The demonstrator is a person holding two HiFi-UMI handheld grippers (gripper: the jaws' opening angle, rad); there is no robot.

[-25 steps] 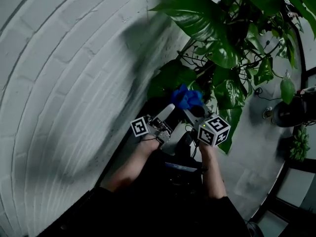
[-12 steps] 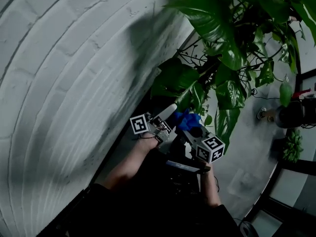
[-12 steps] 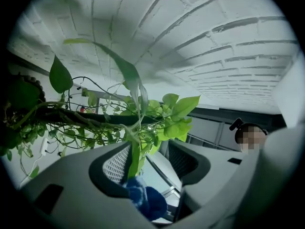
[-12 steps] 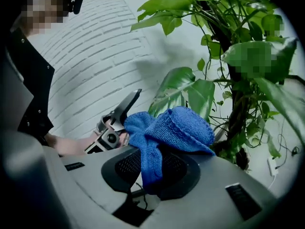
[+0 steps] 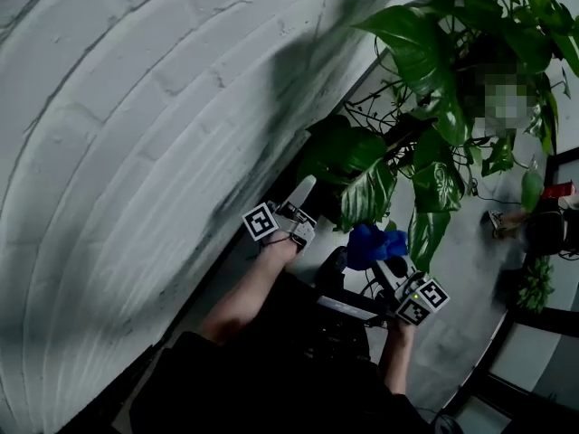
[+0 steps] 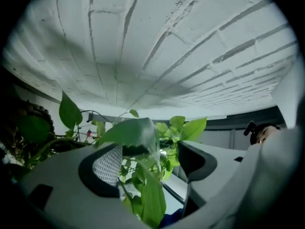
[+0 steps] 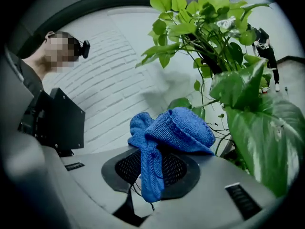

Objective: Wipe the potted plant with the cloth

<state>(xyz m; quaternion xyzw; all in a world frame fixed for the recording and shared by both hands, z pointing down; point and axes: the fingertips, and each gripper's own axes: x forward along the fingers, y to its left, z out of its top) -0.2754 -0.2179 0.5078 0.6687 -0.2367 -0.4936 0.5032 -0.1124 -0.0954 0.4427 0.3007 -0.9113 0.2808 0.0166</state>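
left tongs (image 6: 148, 160): jaws wide apart, having just been opening; they grip nothing.
leaf (image 6: 126, 130): between the left tongs' jaws, close to the left-hand pad, not pinched.
right tongs (image 7: 159, 162): jaws closed on the cloth.
cloth (image 7: 180, 125): blue and bunched, bulging past the right tongs' tips, with one end hanging over the pad.
plant (image 5: 434, 61): ahead of both tongs; a large leaf is just right of the right tongs.
wall (image 5: 136, 107): white brick, beyond the left tongs.

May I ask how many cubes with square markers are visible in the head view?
2: one marker cube sits beside the white brick wall; the other is at lower right, just below the blue cloth. None appears hidden.
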